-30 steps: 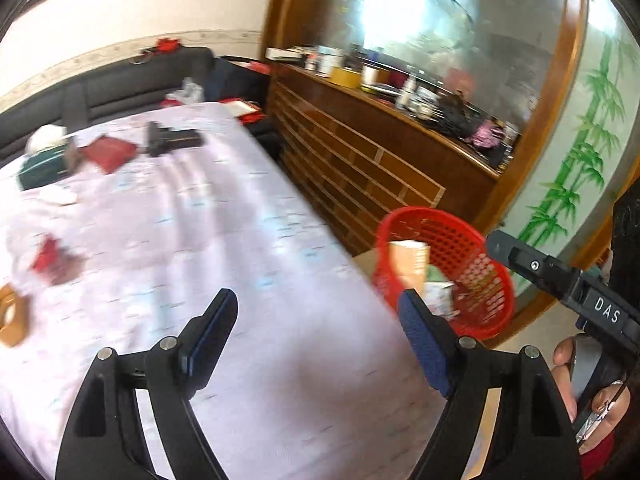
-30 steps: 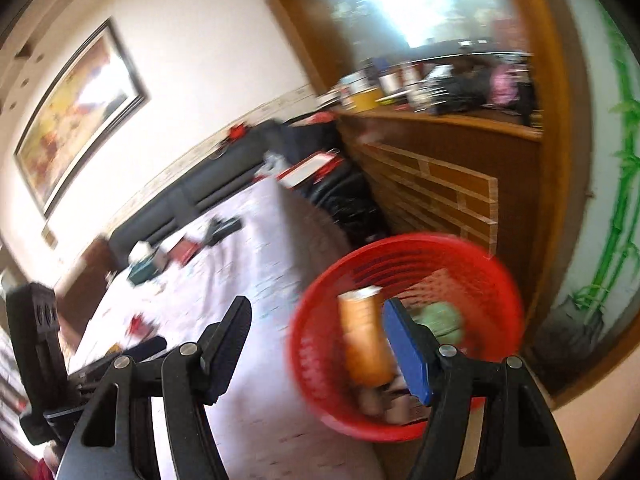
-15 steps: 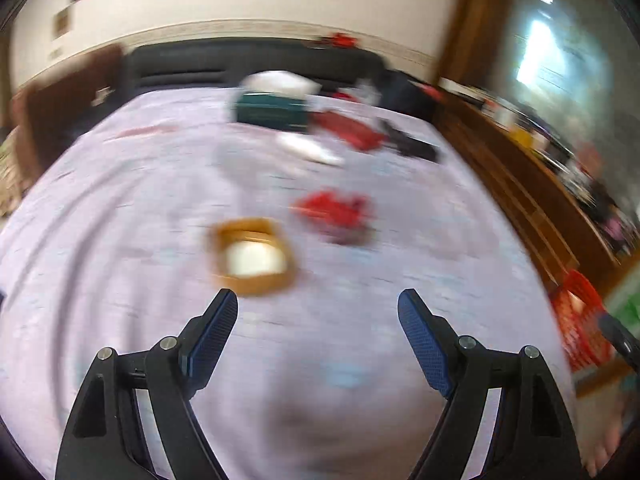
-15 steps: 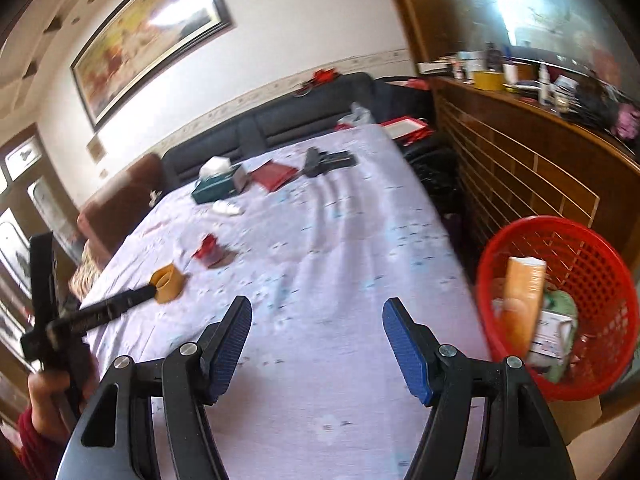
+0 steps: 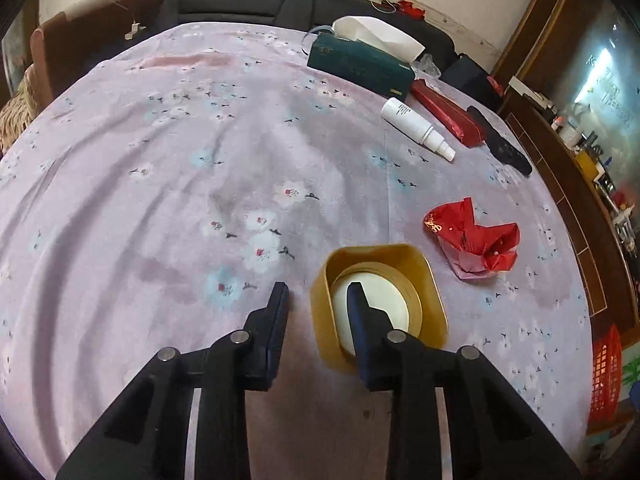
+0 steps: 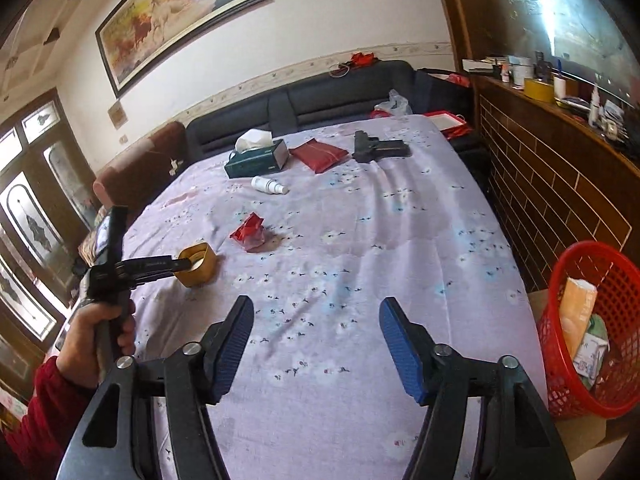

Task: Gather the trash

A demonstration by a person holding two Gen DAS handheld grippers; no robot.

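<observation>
A gold square tub with a white inside stands open on the lilac flowered cloth. My left gripper reaches over its near left wall, one finger inside and one outside. Its jaws are closing, and a gap still shows beside the wall. In the right wrist view the same tub sits at the left gripper's tips. A crumpled red wrapper lies just right of the tub. My right gripper hovers over bare cloth, its jaws closing a little with nothing between them. The red mesh basket holds several pieces of trash.
At the far side lie a green tissue box, a white spray bottle, a red pouch and a black object. A dark sofa runs behind. A brown brick-pattern counter lines the right side. A hand in a red sleeve holds the left gripper.
The left gripper swung away from the basket, came down over the gold tub and narrowed its jaws around the tub's wall. The right gripper turned from the basket toward the cloth.
</observation>
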